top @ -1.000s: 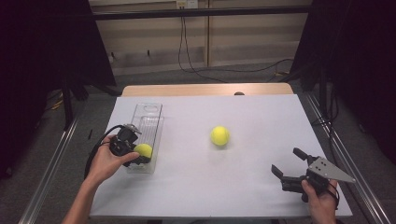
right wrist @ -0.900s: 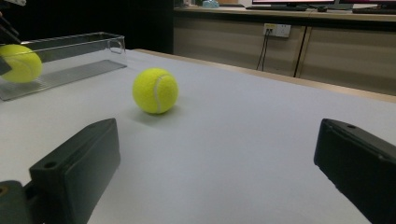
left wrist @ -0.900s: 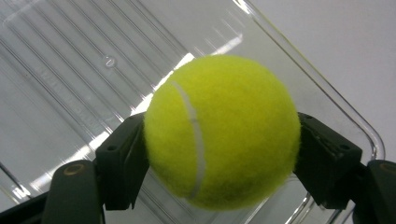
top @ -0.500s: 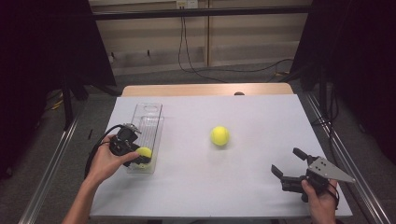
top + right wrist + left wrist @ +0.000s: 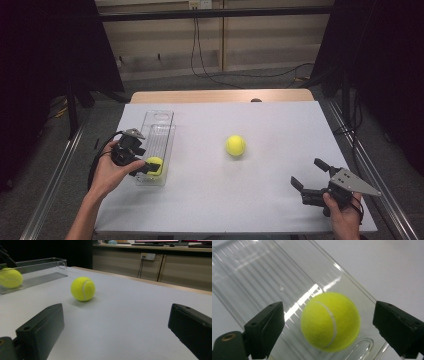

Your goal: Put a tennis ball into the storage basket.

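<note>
I see a white table (image 5: 280, 125) with a wooden far edge. Beyond it, dark cables (image 5: 210, 75) hang from a wall socket (image 5: 195, 4) onto the floor. Black curtains (image 5: 45, 50) stand off both sides, and a metal rail (image 5: 55, 180) runs along its left.

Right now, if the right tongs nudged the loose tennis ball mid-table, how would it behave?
The tennis ball would probably roll freely: it is round and sits alone on the flat table. Its fuzzy felt should grip well. The open right tongs look wide enough to straddle it.
</note>
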